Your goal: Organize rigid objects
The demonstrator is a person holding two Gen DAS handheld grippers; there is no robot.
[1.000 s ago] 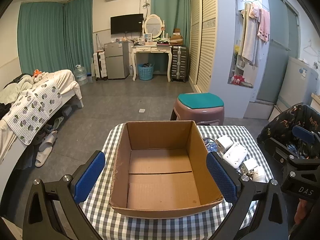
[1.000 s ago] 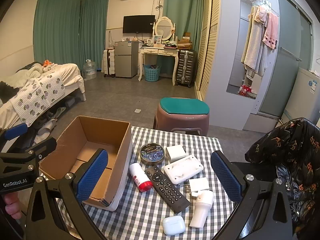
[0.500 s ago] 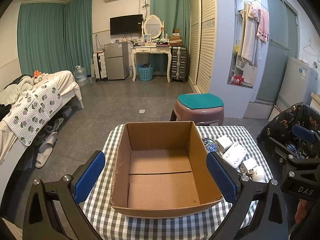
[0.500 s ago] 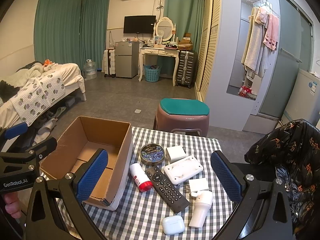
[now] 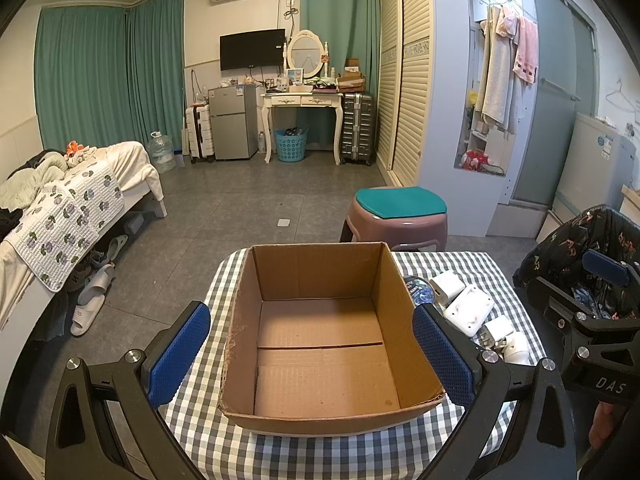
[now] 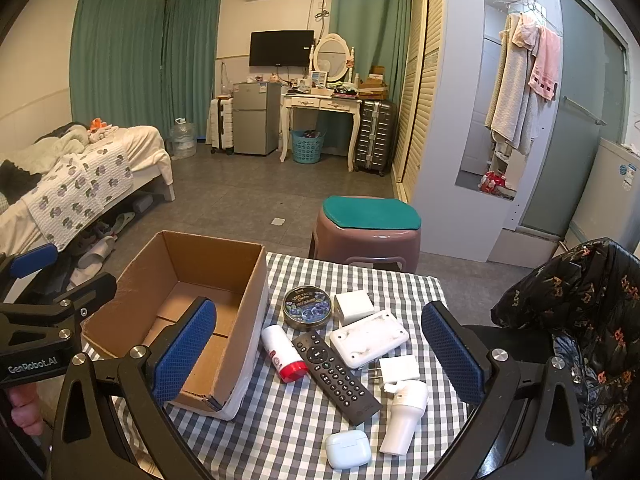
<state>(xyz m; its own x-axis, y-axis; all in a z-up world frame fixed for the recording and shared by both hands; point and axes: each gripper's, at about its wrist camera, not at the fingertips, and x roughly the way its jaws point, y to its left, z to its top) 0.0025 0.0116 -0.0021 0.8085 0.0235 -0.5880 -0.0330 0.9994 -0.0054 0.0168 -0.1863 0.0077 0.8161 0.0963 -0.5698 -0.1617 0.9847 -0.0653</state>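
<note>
An empty cardboard box point(image 5: 320, 336) point(image 6: 188, 312) stands on the left of the checked table point(image 6: 304, 432). To its right lie a round tin point(image 6: 307, 307), a red-capped white tube point(image 6: 283, 354), a black remote point(image 6: 336, 372), a white flat device point(image 6: 369, 338), two white chargers point(image 6: 354, 305) point(image 6: 398, 368), a white earbud case point(image 6: 347, 449) and a white nozzle-shaped piece point(image 6: 404, 416). My left gripper point(image 5: 312, 354) is open, hovering over the box. My right gripper point(image 6: 320, 354) is open and empty above the loose items.
A pink stool point(image 6: 368, 228) with a teal cushion stands beyond the table. A black floral-print bag point(image 6: 576, 312) sits at the right edge. A bed point(image 6: 80, 176) lies at far left. The tiled floor point(image 6: 248, 192) stretches behind.
</note>
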